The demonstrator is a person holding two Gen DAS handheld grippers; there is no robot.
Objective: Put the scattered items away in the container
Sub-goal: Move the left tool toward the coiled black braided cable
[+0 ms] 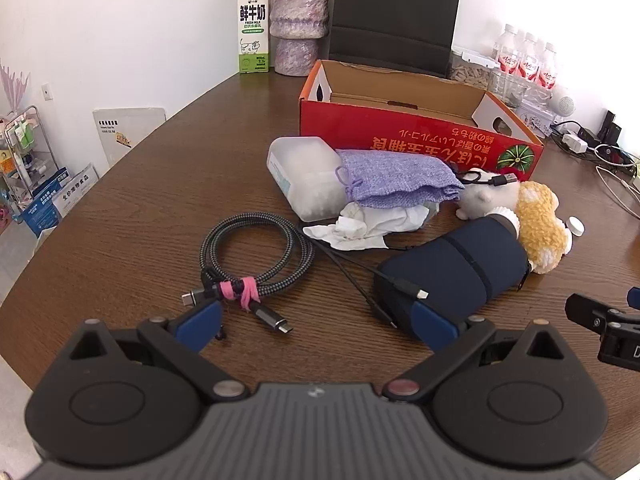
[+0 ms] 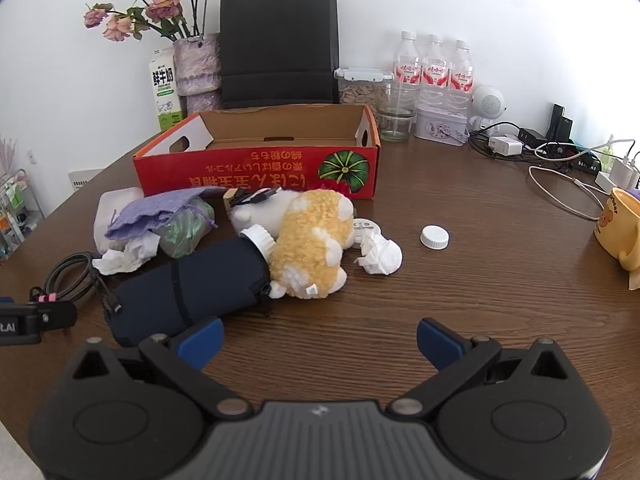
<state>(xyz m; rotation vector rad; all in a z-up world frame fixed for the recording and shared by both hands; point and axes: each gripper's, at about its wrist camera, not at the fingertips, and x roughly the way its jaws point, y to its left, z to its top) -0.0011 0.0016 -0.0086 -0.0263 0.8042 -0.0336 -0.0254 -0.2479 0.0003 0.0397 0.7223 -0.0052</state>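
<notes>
An open red cardboard box point(image 1: 400, 136) point(image 2: 256, 170) stands at the back of the wooden table. In front of it lie a frosted plastic box point(image 1: 304, 176), a purple knit pouch point(image 1: 396, 180) point(image 2: 156, 212), crumpled tissue point(image 1: 360, 228) point(image 2: 380, 256), a coiled braided cable point(image 1: 252, 256) with a pink tie, a navy sleeved bottle point(image 1: 452, 276) point(image 2: 188, 292), a yellow-and-white plush toy point(image 1: 536, 228) point(image 2: 312, 240) and a white cap point(image 2: 435, 237). My left gripper point(image 1: 316, 326) is open, low over the table near the cable's plugs. My right gripper point(image 2: 318, 340) is open and empty, in front of the bottle and plush.
Behind the box stand a milk carton point(image 1: 253, 28), a purple vase point(image 1: 298, 20) with flowers, a black paper bag point(image 2: 280, 44), water bottles point(image 2: 434, 68) and a snack jar point(image 2: 362, 86). Chargers and cables point(image 2: 560, 156) and a yellow mug point(image 2: 620, 228) are at the right.
</notes>
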